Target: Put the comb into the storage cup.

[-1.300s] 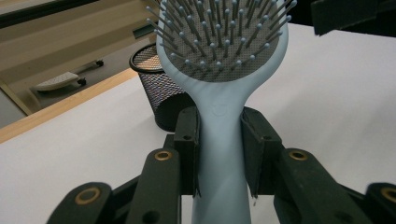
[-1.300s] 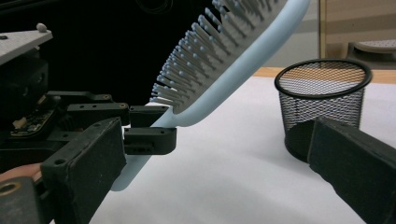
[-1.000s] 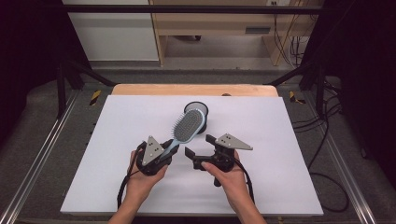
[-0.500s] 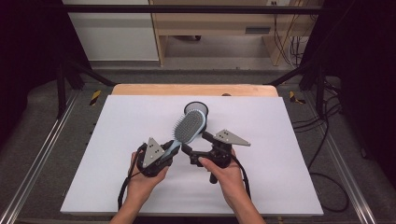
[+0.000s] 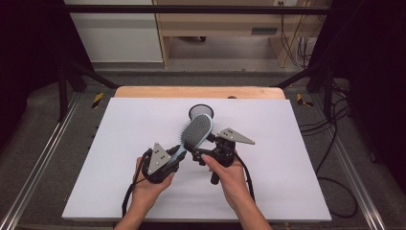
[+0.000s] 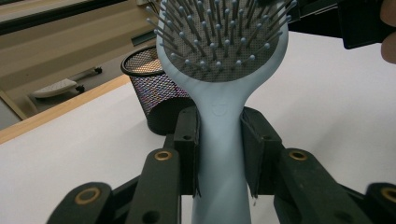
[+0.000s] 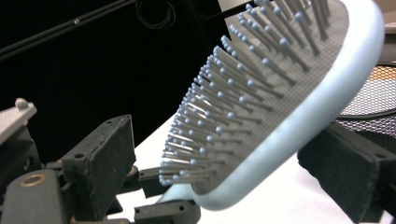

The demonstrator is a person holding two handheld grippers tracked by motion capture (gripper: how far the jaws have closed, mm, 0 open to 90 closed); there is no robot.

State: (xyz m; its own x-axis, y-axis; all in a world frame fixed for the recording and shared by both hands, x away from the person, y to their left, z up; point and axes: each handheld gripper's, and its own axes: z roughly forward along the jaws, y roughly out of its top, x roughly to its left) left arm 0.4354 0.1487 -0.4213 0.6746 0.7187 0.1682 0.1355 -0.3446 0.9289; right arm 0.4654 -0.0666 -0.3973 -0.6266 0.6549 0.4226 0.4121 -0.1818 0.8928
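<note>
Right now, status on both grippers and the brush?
Left gripper shut on hairbrush handle. Right gripper jaws closing around brush head, pads not yet pressing. Mesh cup close behind.

White table top (image 5: pixel 119 158), wooden edge; grey floor (image 5: pixel 52 158), wooden bench (image 5: pixel 225 28), black surrounds

You're in a lab: white tabletop (image 5: pixel 297 158) on metal rails (image 5: pixel 40 163), black frame (image 5: pixel 62 72), loose cables (image 5: pixel 335 143).
</note>
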